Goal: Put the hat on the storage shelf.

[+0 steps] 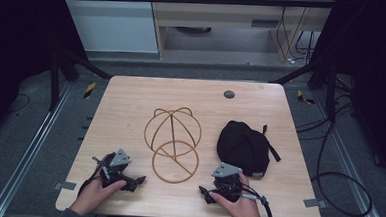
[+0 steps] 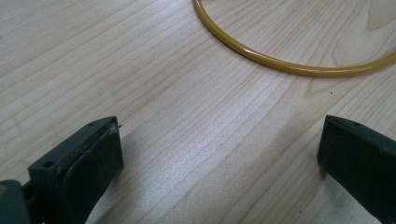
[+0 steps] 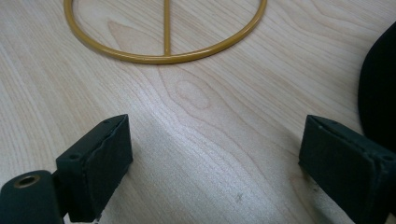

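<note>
Both tongs open, resting either side of the wire stand (image 1: 172,143).
Judged next: lift the cap (image 1: 243,147), right of the stand, by its crown.

A light wooden worktop (image 1: 131,93) with a round grey grommet (image 1: 229,94) near its far edge stands on grey carpeted floor (image 1: 24,144) in a dimly lit room. Metal floor rails (image 1: 28,152) run along both sides, marked with yellow-and-black hazard tape (image 1: 89,89). Black frame struts (image 1: 83,62) angle down behind it. Beyond them, a pale wall panel (image 1: 110,24) and a light wood cabinet (image 1: 226,15). Black cables (image 1: 342,189) coil on the floor at right.
</note>
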Motion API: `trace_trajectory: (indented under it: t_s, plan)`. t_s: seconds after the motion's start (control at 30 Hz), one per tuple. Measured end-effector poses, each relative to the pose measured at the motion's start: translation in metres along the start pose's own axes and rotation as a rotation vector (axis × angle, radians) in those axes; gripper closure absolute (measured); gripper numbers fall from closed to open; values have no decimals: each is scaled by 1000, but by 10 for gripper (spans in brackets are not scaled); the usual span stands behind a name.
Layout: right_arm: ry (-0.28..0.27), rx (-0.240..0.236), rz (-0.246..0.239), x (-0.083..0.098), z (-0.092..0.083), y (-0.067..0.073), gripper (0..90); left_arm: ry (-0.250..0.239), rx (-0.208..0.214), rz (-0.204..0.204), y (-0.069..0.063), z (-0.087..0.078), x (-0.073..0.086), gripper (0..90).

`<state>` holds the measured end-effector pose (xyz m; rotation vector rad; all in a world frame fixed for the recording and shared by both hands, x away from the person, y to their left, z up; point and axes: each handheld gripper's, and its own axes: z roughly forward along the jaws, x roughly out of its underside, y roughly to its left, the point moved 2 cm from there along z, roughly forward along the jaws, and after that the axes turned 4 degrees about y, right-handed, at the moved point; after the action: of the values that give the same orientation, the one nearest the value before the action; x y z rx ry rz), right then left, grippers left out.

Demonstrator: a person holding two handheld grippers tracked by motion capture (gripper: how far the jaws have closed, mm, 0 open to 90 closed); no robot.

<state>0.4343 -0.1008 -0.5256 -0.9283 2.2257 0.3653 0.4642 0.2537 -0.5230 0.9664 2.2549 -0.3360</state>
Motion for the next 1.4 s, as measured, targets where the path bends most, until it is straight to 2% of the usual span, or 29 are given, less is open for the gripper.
trace_trajectory:
  t_s: [0.23, 0.33, 0.4, 0.53, 0.73, 0.87, 1.03, 1.17, 1.27, 1.4]
  plan:
    - [8, 17, 18, -2, 2, 2, 68, -1, -2, -4, -1, 0, 0, 0]
    - [35, 27, 9, -4, -2, 3, 121, -1, -3, -4, -1, 0, 0, 0]
    - [9, 36, 5, -5, -9, 5, 121, 0, -2, -3, -1, 0, 0, 0]
    - [1, 94, -14, -3, -23, 9, 116, -1, -2, -3, -1, 0, 0, 0]
    - [-26, 163, 26, 3, -38, 2, 114, 0, -3, -4, -2, 0, 0, 0]
    - [-32, 236, 57, 5, -45, -3, 131, 1, -3, -3, -2, 0, 0, 0]
    - [-62, 267, 64, 4, -51, -6, 148, -2, -2, -5, -2, 0, 0, 0]
    - [-59, 287, 78, 4, -53, -9, 184, 1, -4, -3, -2, -1, 0, 0]
    - [-57, 313, 86, 3, -54, -11, 184, 2, -7, -8, -2, 0, 0, 0]
    - [-60, 324, 103, 2, -58, -14, 161, 0, -8, -9, -2, 0, 0, 0]
